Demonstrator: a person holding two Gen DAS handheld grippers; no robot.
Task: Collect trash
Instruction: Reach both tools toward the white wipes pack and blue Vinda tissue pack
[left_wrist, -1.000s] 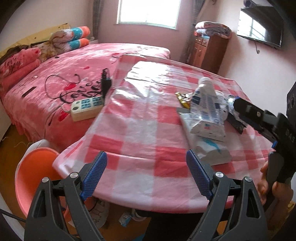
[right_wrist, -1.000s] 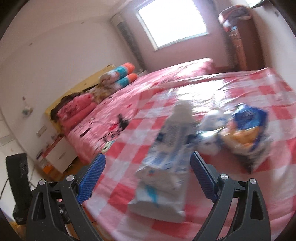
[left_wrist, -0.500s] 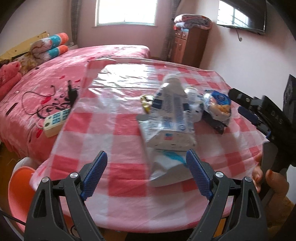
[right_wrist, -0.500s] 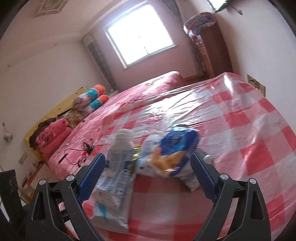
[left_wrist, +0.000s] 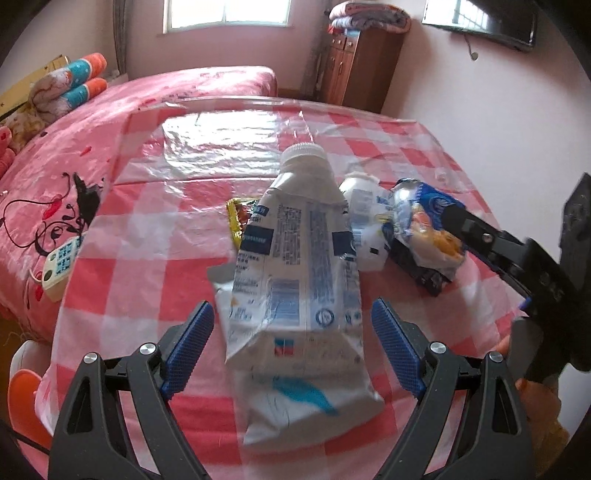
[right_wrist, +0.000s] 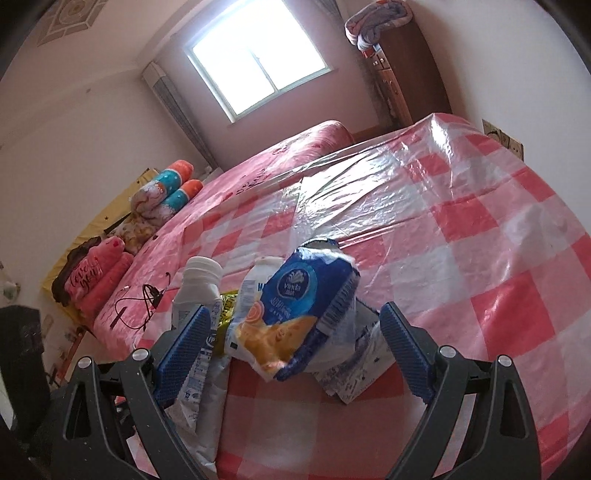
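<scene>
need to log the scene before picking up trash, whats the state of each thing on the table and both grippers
left gripper: open, big white pouch between the fingers, untouched
right gripper: open, blue snack bag between the fingers, not gripped
big white pouch: lying flat, cap on, crumpled
blue snack bag: torn open at top, crumpled
small white bottle: lying among the trash
yellow wrapper: partly hidden under pouch

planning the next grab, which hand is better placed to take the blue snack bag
Right. The blue snack bag sits straight ahead between the right gripper's open jaws, while the left gripper is lined up on the white pouch instead.
</scene>
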